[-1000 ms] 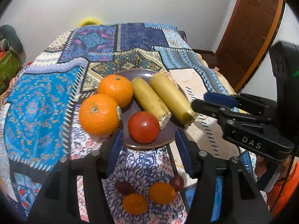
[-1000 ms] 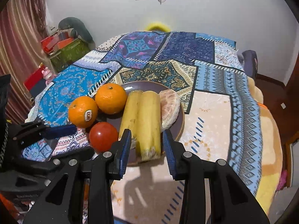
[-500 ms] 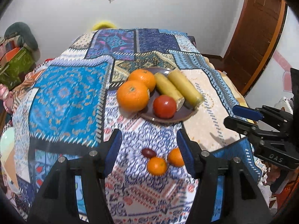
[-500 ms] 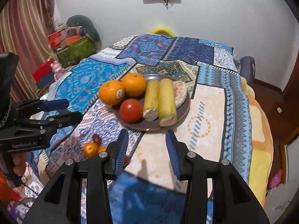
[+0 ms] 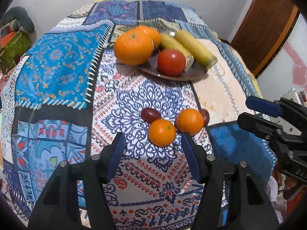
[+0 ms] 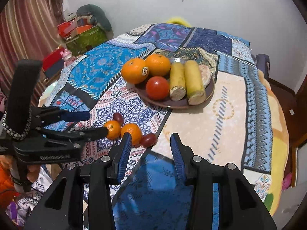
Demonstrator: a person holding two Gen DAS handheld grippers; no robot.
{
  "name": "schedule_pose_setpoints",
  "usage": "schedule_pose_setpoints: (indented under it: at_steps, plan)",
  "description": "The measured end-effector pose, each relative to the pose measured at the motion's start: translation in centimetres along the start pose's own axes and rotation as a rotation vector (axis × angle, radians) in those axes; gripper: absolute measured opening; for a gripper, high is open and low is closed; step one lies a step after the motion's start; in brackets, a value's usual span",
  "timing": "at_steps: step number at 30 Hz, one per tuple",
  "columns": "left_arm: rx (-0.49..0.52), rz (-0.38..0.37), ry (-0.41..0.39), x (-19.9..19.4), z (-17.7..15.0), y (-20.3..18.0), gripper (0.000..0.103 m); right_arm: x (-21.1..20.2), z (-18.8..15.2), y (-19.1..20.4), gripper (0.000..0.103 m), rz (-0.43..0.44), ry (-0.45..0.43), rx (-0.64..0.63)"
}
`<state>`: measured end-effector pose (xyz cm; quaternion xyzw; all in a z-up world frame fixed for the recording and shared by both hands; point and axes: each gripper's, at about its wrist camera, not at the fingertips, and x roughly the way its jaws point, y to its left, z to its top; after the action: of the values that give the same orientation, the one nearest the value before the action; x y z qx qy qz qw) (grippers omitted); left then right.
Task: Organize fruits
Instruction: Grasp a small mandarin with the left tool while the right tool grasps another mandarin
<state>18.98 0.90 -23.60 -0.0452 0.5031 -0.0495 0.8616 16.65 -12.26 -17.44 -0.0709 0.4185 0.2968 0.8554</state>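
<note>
A brown plate (image 6: 209,94) on the patchwork cloth holds two large oranges (image 6: 135,72), a red tomato (image 6: 157,87) and two bananas (image 6: 193,81); the plate also shows in the left wrist view (image 5: 191,74). Nearer me lie two small oranges (image 5: 162,132) (image 5: 190,121) and two dark red grapes (image 5: 150,114). My left gripper (image 5: 153,143) is open, just short of the nearest small orange. My right gripper (image 6: 151,143) is open and empty, right of the small fruits (image 6: 131,130).
The table (image 6: 220,124) is round and covered by a blue patterned cloth. Boxes and toys (image 6: 82,34) stand at the far left by a curtain. A wooden door (image 5: 268,19) is at the right. The left gripper also appears in the right wrist view (image 6: 86,122).
Both grippers have pulled back from the plate toward the near edge. The left gripper has dropped closer to the small oranges and grapes, which now sit just ahead of its fingers.
</note>
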Motion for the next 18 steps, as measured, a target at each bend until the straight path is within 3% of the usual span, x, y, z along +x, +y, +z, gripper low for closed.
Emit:
schedule_pose_setpoints:
  at_steps: [4, 8, 18]
  plan:
    - [0.006, -0.031, 0.022, 0.9, 0.0, -0.3, 0.054, 0.6, -0.3, 0.3, 0.039, 0.012, 0.016, -0.003]
    - [0.009, -0.053, 0.027, 1.5, 0.2, -0.4, 0.033, 1.2, -0.2, 0.6, 0.039, 0.021, 0.025, -0.004]
    - [-0.037, -0.064, -0.011, 0.0, -0.4, 2.0, 0.032, 3.3, 0.6, 2.3, 0.039, 0.051, 0.053, -0.037]
